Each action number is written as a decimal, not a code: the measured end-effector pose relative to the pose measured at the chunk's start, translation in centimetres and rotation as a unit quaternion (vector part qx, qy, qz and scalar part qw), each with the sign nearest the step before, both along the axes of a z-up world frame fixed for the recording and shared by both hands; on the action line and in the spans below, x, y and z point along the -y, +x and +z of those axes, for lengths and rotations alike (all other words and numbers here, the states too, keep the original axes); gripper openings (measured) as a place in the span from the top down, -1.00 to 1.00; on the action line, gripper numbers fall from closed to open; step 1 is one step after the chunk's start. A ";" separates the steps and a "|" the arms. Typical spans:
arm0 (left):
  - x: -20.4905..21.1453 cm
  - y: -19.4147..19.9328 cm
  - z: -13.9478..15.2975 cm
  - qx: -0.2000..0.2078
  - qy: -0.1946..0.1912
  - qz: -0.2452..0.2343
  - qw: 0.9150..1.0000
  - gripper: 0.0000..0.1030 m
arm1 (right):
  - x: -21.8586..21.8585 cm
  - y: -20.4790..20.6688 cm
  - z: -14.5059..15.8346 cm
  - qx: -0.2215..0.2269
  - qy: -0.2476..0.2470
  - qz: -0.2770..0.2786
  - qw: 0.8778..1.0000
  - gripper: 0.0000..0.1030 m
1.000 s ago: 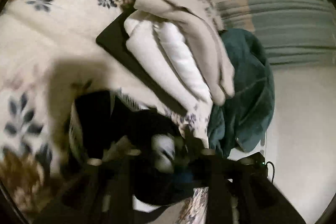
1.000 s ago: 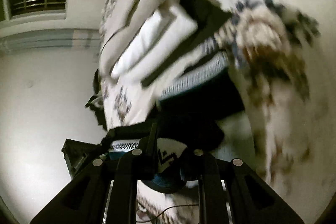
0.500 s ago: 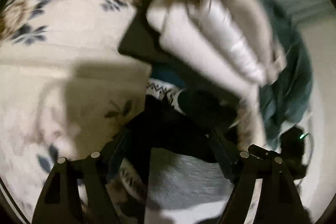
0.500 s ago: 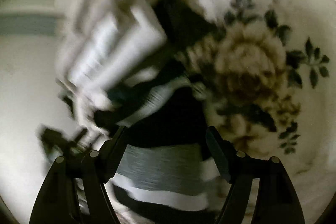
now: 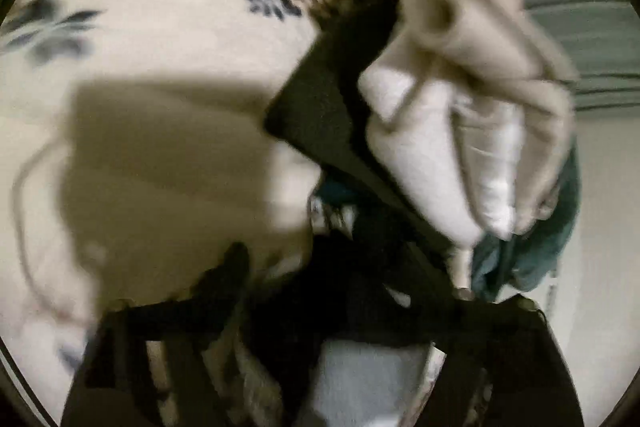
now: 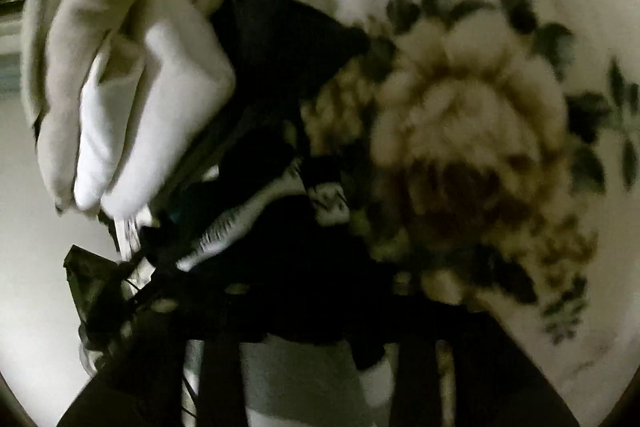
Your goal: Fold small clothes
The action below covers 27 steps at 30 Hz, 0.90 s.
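On one floral bedspread (image 6: 472, 99), one pale folded stack (image 5: 448, 131), one dark patterned garment (image 6: 280, 227) between both grippers' parted jaws, right closing.

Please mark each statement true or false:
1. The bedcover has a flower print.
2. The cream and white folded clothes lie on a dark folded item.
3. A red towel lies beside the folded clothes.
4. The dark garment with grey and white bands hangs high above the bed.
1. True. The bedcover shows a large brown flower with dark leaves.
2. True. The cream and white folded clothes rest on a dark folded item.
3. False. The cloth beside them is a teal garment, not red.
4. False. The dark garment with grey and white bands lies low on the bed, close to the right gripper, whose jaws are closing.
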<state>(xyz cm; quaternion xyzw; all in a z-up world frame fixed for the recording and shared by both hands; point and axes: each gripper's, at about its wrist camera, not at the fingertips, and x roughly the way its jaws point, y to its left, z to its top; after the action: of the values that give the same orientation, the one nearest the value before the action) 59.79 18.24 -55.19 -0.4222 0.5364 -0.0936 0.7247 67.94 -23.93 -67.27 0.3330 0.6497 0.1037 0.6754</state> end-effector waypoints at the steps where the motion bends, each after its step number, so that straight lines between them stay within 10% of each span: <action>1: -0.5 -1.9 1.0 0.011 -0.004 0.004 1.000 -0.49 | 0.5 -0.3 0.4 0.007 0.005 0.014 1.000 -0.33; 7: 0.1 -15.9 3.2 0.002 -0.011 0.043 0.999 -0.52 | 0.8 -0.7 -1.5 -0.003 0.053 0.095 0.994 -0.68; 12: 5.0 -23.6 -1.6 -0.066 -0.117 0.093 0.987 -0.52 | -0.8 0.3 -3.7 -0.014 0.101 0.156 0.982 -0.68; 19: 9.5 -20.5 -5.5 -0.017 -0.190 0.193 0.962 -0.35 | -3.8 -0.2 -4.5 -0.046 0.126 0.167 0.977 -0.88; 21: 9.4 -20.1 -4.7 -0.008 -0.175 0.201 0.964 -0.01 | -4.6 -1.3 -3.9 -0.035 0.131 0.178 0.975 -0.54; 22: 8.9 -20.1 -3.9 0.002 -0.173 0.201 0.964 0.16 | -4.9 -1.9 -3.8 -0.035 0.123 0.183 0.975 0.07; 27: 6.2 -19.6 -0.9 0.008 -0.170 0.142 0.975 0.25 | -2.9 -6.2 -1.5 -0.012 0.134 0.100 0.986 0.48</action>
<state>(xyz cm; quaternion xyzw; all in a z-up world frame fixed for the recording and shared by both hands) 40.19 12.03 -56.05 -0.6106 0.4414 -0.0824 0.6523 61.76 -21.03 -68.78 0.3551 0.6683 0.2528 0.6028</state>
